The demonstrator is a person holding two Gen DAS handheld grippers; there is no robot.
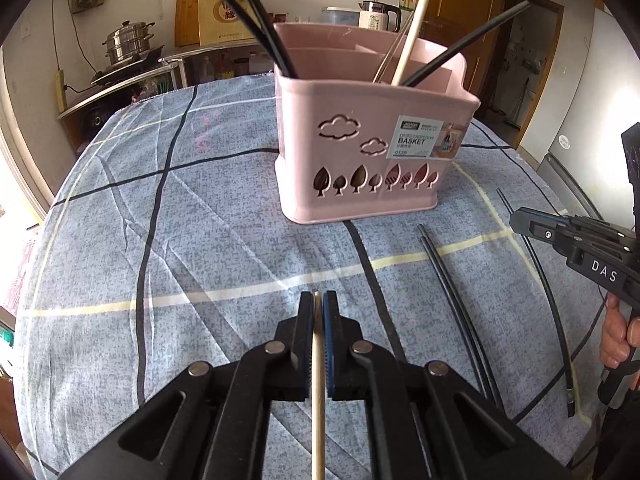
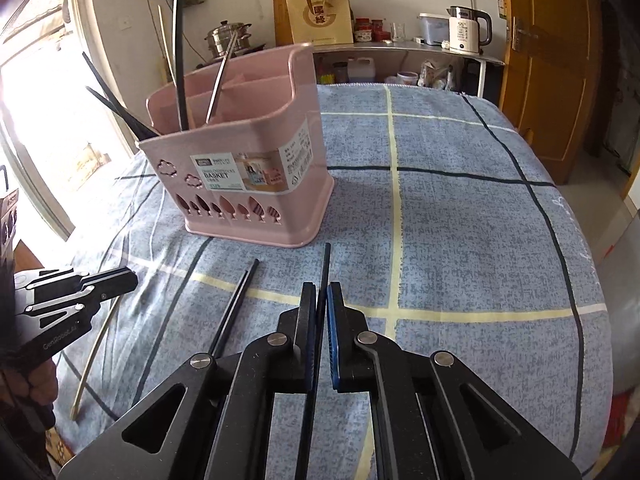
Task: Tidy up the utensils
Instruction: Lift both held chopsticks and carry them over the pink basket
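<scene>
Here, a pale wooden chopstick (image 1: 318,380) sits pinched between the pressed-together jaws of the left gripper (image 1: 318,304), its long axis running straight along the fingers and aimed at the pink plastic chopstick basket (image 1: 360,152) standing ahead on the blue checked tablecloth (image 1: 160,240). The right gripper (image 2: 320,296) is likewise clamped, on a slim black chopstick (image 2: 325,268) whose tip points forward towards the same basket, which lies ahead and to its left. Two more black chopsticks (image 2: 236,304) lie side by side on the cloth between the two tools, untouched. The basket already carries several black and pale sticks upright in its compartments. Judging by the layout, both hands sit about equally near the basket, and each stick must be tipped upright before it can drop in.
</scene>
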